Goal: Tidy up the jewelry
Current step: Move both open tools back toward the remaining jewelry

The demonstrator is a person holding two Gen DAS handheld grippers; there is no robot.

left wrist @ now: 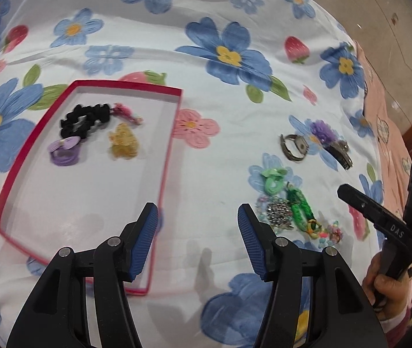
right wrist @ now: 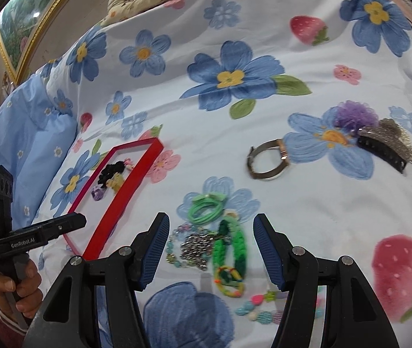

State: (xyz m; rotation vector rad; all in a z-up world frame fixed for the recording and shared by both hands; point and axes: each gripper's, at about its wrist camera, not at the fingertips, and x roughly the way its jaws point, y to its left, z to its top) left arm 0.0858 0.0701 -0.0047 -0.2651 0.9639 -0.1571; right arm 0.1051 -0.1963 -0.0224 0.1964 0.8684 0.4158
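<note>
Right wrist view: pile of small jewelry lies low centre, directly between and just beyond the spread fingers of the right gripper. In it: a green braided bracelet, a tangled silver chain touching its left side, a coil of thin green hair ties just above, and a string of pastel beads trailing toward the lower edge. Judgement: all light and limp. The chain and beads would likely slump and slip off smooth pads, so pinch across a bunched part, not a single strand. The braid is soft but thick and looks the surest bite, taken across its middle.

Further up and right, well apart from the pile, a metal wristwatch stands on its band; stiff, probably best gripped across the band. A purple-flowered hair clip lies at right.

Red-rimmed box lid sits left in the left wrist view and already holds a black scrunchie, a purple hair tie and a yellow claw clip. Left gripper hangs with fingers apart and empty, at the lid's near right edge.

Everything rests on a flowered bedsheet, soft underfoot, so pressing down will sink the pieces.
</note>
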